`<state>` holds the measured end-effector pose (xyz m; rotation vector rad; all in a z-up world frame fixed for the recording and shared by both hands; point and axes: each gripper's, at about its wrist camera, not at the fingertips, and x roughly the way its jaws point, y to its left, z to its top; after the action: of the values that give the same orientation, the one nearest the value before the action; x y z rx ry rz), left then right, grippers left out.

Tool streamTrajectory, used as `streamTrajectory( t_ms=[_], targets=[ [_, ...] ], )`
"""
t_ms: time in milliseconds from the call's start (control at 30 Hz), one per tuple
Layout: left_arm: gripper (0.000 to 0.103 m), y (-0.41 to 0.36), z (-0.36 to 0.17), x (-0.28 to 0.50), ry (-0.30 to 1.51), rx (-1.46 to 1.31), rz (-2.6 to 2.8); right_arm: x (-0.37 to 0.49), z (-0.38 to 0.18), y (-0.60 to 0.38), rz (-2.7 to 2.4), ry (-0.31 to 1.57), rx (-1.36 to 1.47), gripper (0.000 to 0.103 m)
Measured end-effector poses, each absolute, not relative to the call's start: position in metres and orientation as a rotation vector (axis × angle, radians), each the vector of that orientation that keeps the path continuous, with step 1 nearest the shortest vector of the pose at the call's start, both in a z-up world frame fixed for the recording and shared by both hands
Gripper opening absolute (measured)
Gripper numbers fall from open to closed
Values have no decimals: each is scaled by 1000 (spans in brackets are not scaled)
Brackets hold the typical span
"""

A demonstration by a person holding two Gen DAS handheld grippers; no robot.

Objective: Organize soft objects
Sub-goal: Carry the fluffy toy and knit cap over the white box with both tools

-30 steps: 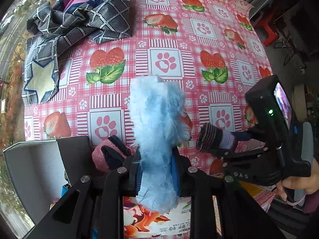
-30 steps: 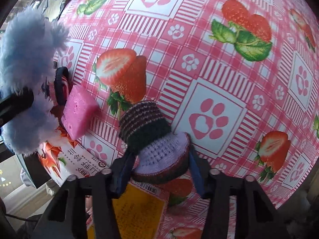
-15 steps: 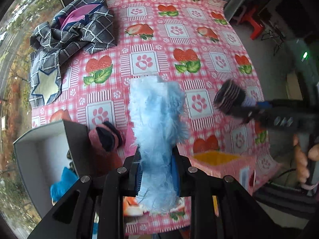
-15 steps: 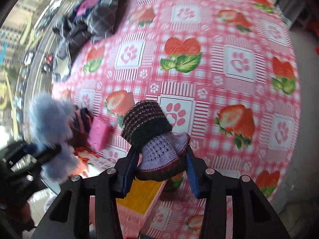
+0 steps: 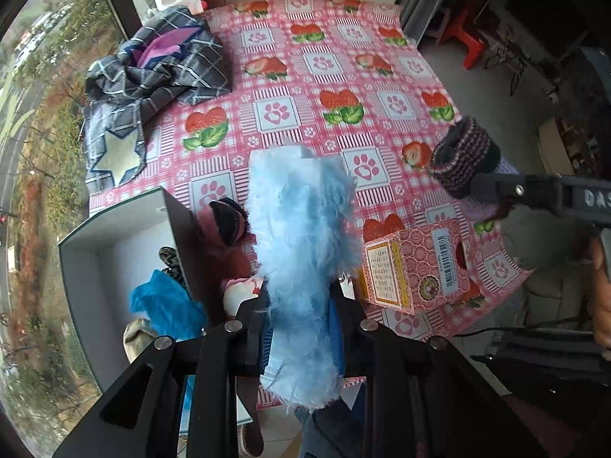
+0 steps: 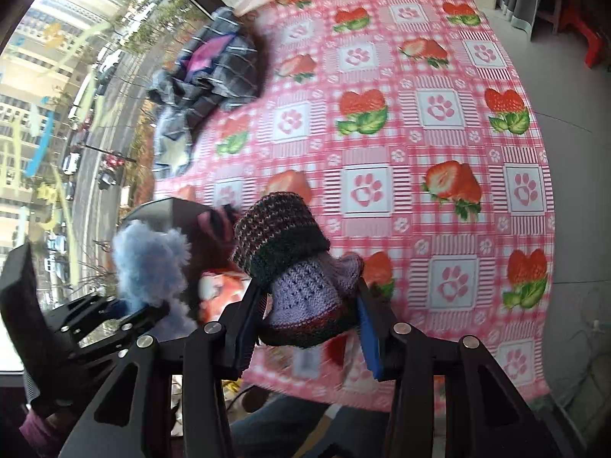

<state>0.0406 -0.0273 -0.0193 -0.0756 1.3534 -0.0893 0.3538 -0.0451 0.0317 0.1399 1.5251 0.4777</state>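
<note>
Grippers, two, both loaded and held above the table, which wears a pink check cloth printed with strawberries and paws.

Left gripper: clamped on a pale blue fluffy piece, which stands upright between the fingers and pokes out above and below them. It hangs over the table's near edge, beside the box. In the right wrist view the same piece shows at lower left.

Right gripper: clamped on a knit item, lilac in the body with a dark striped cuff at the top. In the left wrist view that item is over the table's right edge.

Box, grey, open, at the table's near left corner: holds blue plastic and other small things too hidden to name.

Pink item with a black opening: just right of the box wall, partly behind the fluffy piece.

Carton, pink patterned, with a barcode: on the table near its front edge, right of the fluffy piece.

Plaid cloth, dark, crumpled, with a pale star patch: at the table's far left, well apart from the box.
</note>
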Motion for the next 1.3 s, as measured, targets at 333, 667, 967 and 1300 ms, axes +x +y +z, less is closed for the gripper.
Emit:
streamTrajectory(
  t_ms=[333,667,967,1300],
  targets=[
    [27,9,4,0,1265,-136,-9,311,60,20,602,1504,73,47],
    [27,60,9,-43,1228,-234,123,277,59,80,705,1536,-69,47],
    [27,85,12,-66,1201,-279,193,256,63,122,789,1526,-175,47],
    [27,106,11,-81,1189,-321,235,250,61,141,813,1531,-197,47]
  ],
)
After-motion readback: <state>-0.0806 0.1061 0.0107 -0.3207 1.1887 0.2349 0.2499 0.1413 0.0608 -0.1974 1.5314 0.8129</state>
